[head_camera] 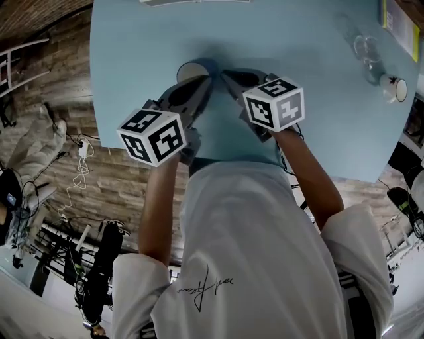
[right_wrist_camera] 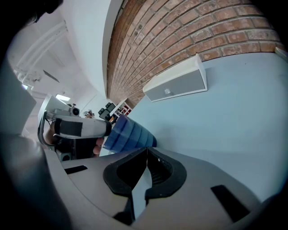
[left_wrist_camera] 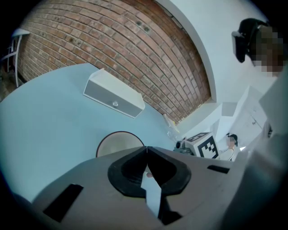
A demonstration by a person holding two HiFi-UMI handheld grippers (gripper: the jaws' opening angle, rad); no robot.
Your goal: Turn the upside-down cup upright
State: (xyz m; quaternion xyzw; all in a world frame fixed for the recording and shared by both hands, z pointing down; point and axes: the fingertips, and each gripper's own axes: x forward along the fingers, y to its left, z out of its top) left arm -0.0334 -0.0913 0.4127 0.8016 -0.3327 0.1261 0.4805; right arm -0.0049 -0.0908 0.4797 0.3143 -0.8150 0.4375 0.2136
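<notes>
A blue ribbed cup point(head_camera: 197, 69) rests tipped over on the light blue table point(head_camera: 132, 53), just ahead of both grippers. In the left gripper view its round pale end point(left_wrist_camera: 118, 143) faces the camera. In the right gripper view the cup point(right_wrist_camera: 130, 134) has its wide end towards the left gripper and its narrow end on the table. My left gripper point(head_camera: 202, 82) is shut, empty, its tips right at the cup. The right gripper point(head_camera: 225, 75) is also shut and empty, beside the cup's right side.
A white oblong box point(left_wrist_camera: 114, 99) lies at the table's far edge. Clear glassware point(head_camera: 366, 51), a small white object point(head_camera: 396, 89) and a yellow-edged box point(head_camera: 397, 20) sit at the far right. The table's near edge runs beside the person's body; cables lie on the floor point(head_camera: 81, 165).
</notes>
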